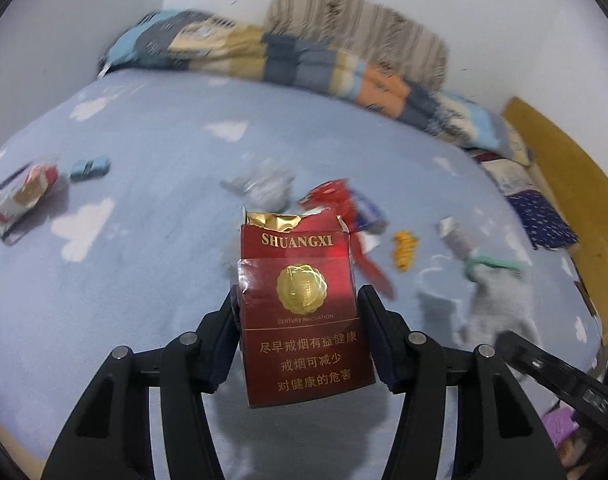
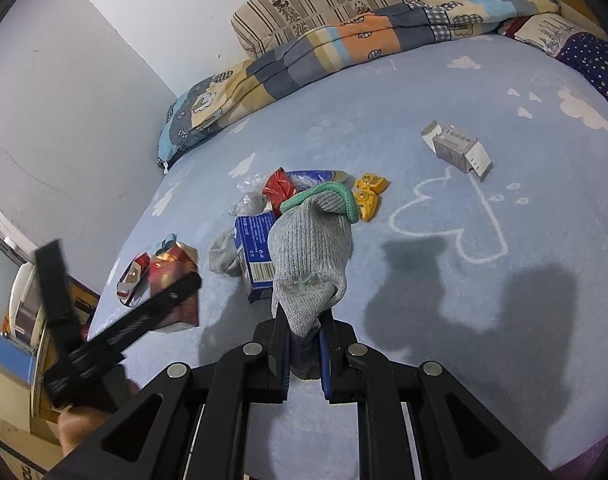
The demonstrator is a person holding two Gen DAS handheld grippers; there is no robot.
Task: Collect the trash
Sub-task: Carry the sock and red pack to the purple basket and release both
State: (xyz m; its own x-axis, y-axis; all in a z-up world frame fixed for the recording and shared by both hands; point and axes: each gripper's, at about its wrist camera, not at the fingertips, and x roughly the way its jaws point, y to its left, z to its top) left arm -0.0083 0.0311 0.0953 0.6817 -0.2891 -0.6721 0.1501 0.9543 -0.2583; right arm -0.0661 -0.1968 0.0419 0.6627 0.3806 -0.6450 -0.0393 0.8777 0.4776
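Left wrist view only: red cigarette pack (image 1: 300,312), torn top, clamped upright in the left gripper (image 1: 298,308), above the blue bedsheet (image 1: 144,280).

Right wrist view only: blue carton (image 2: 256,252) at 10 o'clock of the grey glove (image 2: 312,256), pinched by the near-closed right gripper (image 2: 302,320). Both grippers angle downward.

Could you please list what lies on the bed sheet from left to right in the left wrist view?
Red and white wrapper → small blue toy car → red cigarette pack held in the left tongs → yellow toy → grey glove with its green cuff.
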